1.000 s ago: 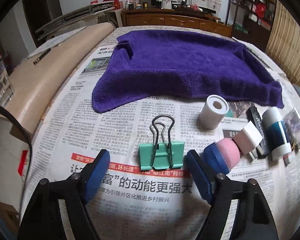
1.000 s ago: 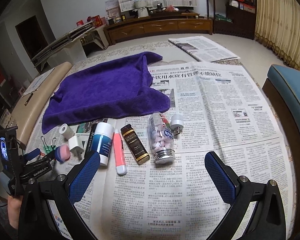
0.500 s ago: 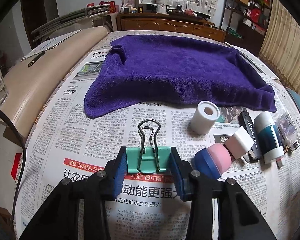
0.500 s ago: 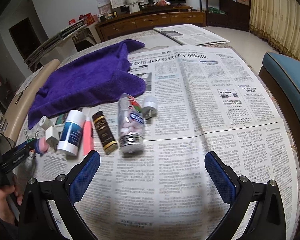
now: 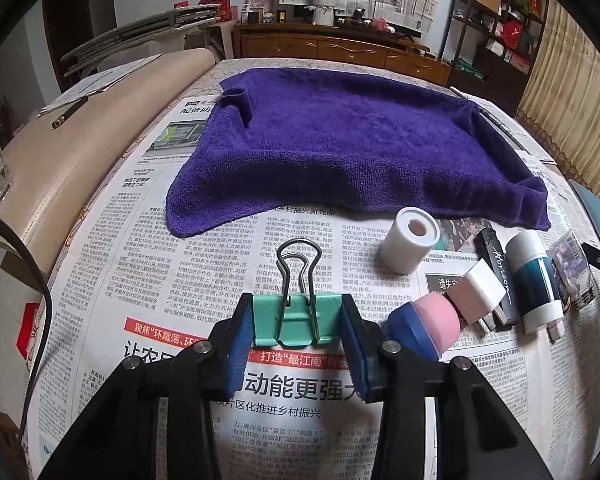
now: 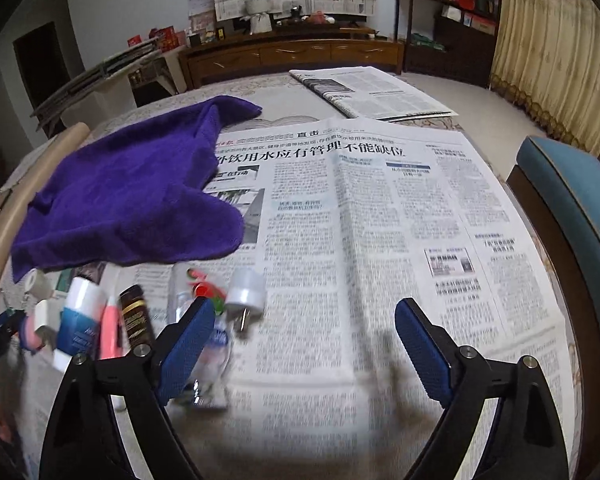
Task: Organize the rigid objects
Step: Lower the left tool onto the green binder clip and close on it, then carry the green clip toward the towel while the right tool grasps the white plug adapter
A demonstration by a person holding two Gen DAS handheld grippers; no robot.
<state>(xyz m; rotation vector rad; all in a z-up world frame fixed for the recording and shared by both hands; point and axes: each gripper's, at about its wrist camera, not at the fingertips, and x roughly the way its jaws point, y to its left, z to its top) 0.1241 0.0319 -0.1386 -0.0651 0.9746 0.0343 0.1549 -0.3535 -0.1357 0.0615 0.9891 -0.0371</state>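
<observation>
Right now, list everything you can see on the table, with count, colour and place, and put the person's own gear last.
binder clip: one, mint green, wire handles, near front, between the left pads
towel: one, purple, spread at the back
white roll: one, white, before the towel's edge
pink and blue ball: one, right of the clip
white block: one, white and pink, beside the ball
black tube: one, lying
blue and white bottle: one, lying
clear bottle: one, lying, blurred, behind the right gripper's near pad
white plug: one
newspaper: several sheets, covering the table
left hand-held gripper: shut on the clip
right hand-held gripper: open, closing slightly, nothing between the pads
</observation>
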